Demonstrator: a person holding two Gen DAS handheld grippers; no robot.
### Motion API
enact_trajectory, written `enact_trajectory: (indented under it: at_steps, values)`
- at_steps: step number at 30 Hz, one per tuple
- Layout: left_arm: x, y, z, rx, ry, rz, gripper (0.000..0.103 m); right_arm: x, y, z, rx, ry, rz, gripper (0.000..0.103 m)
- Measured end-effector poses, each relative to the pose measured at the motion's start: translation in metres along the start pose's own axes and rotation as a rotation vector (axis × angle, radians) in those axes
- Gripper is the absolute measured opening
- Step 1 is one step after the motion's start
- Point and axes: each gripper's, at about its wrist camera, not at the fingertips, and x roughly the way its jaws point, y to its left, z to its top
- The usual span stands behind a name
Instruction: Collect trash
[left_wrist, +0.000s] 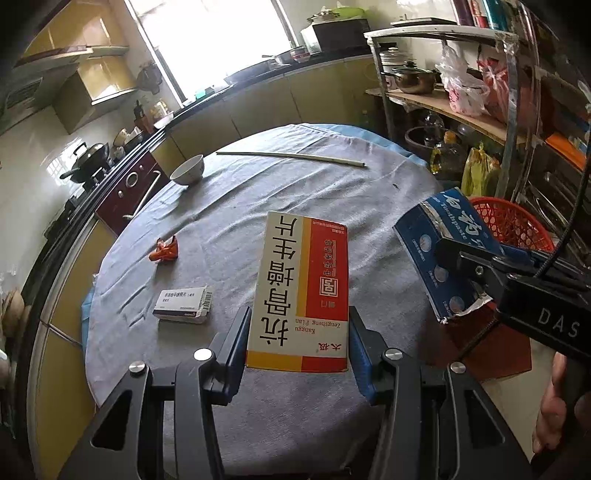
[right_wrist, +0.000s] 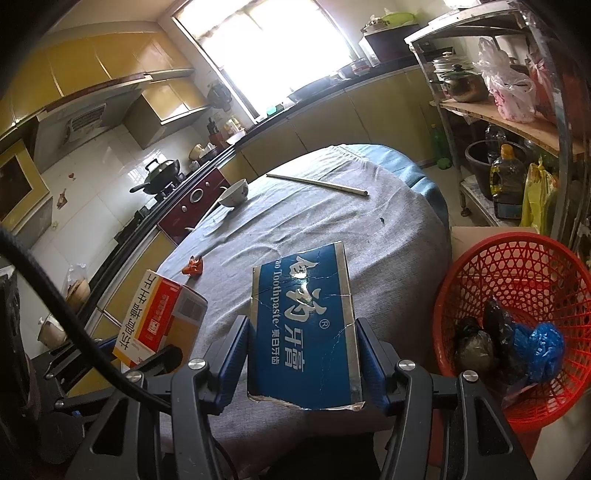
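My left gripper (left_wrist: 297, 339) is shut on a white, red and yellow medicine box (left_wrist: 301, 291), held above the grey-clothed round table (left_wrist: 258, 192). The same box (right_wrist: 159, 317) shows at the left of the right wrist view. My right gripper (right_wrist: 303, 350) is shut on a torn blue toothpaste box (right_wrist: 304, 325), which also appears at the right of the left wrist view (left_wrist: 439, 251). A red mesh basket (right_wrist: 517, 273) with dark and blue bags in it stands just right of the table. A small white pill box (left_wrist: 183, 304) and a crumpled orange wrapper (left_wrist: 164, 251) lie on the cloth.
A white bowl (left_wrist: 188, 170) and a long pale stick (left_wrist: 291, 157) lie at the table's far side. A metal shelf rack (right_wrist: 517, 110) with pots, bottles and bags stands to the right. Kitchen counters and a stove run along the left. A hand (left_wrist: 554, 406) holds the right gripper's handle.
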Motion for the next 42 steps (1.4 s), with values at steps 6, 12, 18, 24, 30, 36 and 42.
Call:
enact_trajectory:
  at_steps: [6,12,18,24,30,36,42]
  values:
    - [-0.002,-0.011,0.003,0.03,-0.011,-0.001,0.051,-0.005,-0.008,0.0,0.016,-0.01,-0.008,0.06]
    - [-0.003,-0.019,0.005,0.051,-0.014,-0.003,0.051,-0.01,-0.02,0.001,0.048,-0.019,-0.018,0.06]
    - [-0.005,-0.028,0.008,0.073,-0.019,-0.007,0.051,-0.014,-0.028,0.003,0.062,-0.03,-0.026,0.06]
    - [-0.006,-0.036,0.012,0.091,-0.022,-0.011,0.051,-0.018,-0.034,0.003,0.078,-0.037,-0.03,0.06]
    - [-0.007,-0.044,0.016,0.111,-0.027,-0.018,0.051,-0.024,-0.042,0.004,0.094,-0.045,-0.037,0.06]
    - [-0.008,-0.052,0.018,0.124,-0.029,-0.023,0.052,-0.028,-0.048,0.005,0.103,-0.053,-0.044,0.06]
    - [-0.009,-0.057,0.019,0.14,-0.029,-0.027,0.052,-0.03,-0.052,0.004,0.111,-0.053,-0.048,0.06]
